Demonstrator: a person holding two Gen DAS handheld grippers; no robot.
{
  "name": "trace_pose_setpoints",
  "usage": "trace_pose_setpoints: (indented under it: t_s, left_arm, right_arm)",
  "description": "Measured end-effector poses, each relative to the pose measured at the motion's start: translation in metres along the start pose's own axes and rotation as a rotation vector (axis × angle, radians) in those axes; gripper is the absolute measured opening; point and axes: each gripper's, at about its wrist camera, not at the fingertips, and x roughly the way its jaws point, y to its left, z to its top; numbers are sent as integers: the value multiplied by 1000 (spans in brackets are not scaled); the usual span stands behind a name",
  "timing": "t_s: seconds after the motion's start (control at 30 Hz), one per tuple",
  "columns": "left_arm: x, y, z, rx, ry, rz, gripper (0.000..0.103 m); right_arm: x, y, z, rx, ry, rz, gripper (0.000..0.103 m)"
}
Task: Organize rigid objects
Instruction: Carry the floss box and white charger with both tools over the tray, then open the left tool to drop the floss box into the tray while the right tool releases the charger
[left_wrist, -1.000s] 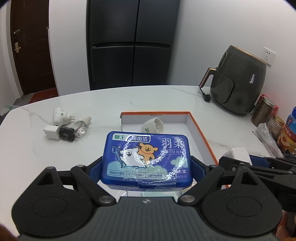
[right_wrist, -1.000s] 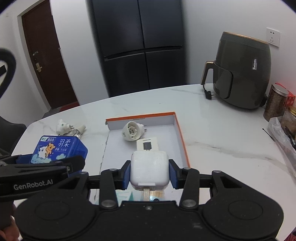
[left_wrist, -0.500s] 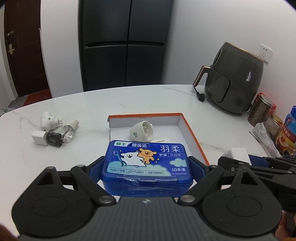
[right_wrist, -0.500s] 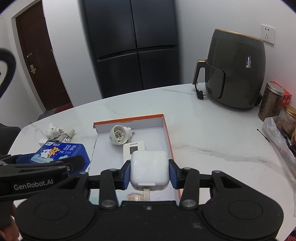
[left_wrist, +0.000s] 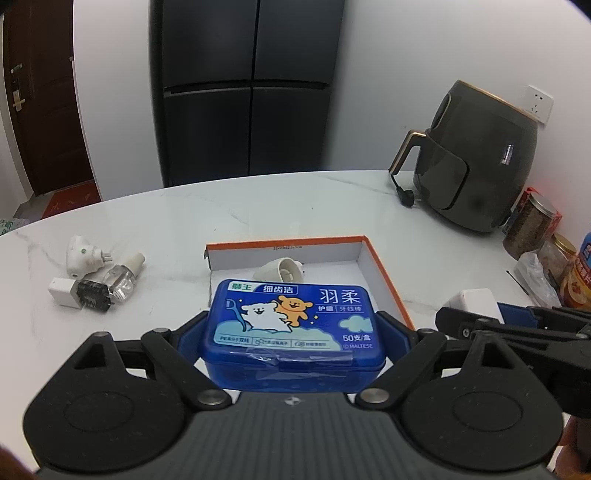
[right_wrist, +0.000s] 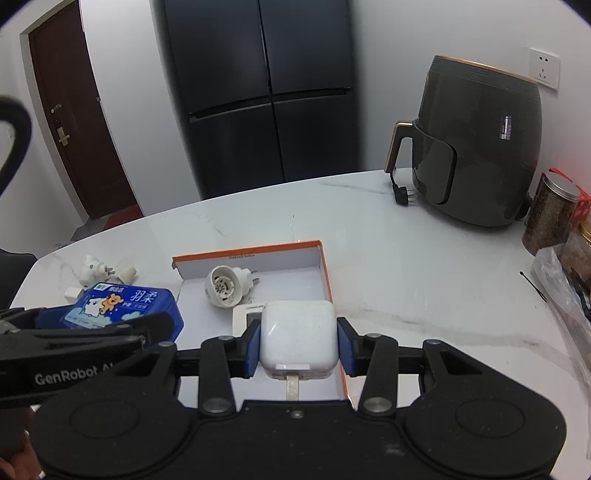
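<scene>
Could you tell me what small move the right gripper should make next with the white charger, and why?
Probably lower it and open. The right gripper is shut on the white charger, which hangs over the near right corner of the orange-rimmed box. Only a round white plug and a flat white item lie inside, so the corner looks free.

Both views sit low behind their own fingers and face across the marble table (left_wrist: 332, 199) toward the dark fridge (right_wrist: 266, 92). The left wrist camera looks from the left side, the right wrist camera from beside it. Both views share the orange-rimmed box (left_wrist: 384, 273), the air fryer (right_wrist: 480, 147) and the table's far half.
</scene>
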Motion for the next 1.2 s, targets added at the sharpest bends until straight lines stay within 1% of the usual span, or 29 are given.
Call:
trace_pose_setpoints:
  t_s: [0.47,0.67,0.8,1.0,1.1,1.2]
  left_arm:
    - [36,-1,16,-13,22,5,94]
    - [50,1,22,-19,37,6,94]
    - [63,4,22,-30,61,-1,94]
    - [79,-1,20,-17,81,-15,94]
    - [85,-5,20,-13,87,-25,94]
    - [92,-8,21,-12,91,-37,94]
  right_arm:
    - [43,-9,28,-24,22,-1,51]
    - [69,-9,42,-44,42,4,51]
    - [88,-9,49,-49,63,20,51]
    - [116,-4,58,-70,88,43,52]
    - [122,-2,62,-82,62,65,52]
    - [115,-5,66,-75,29,68,54]
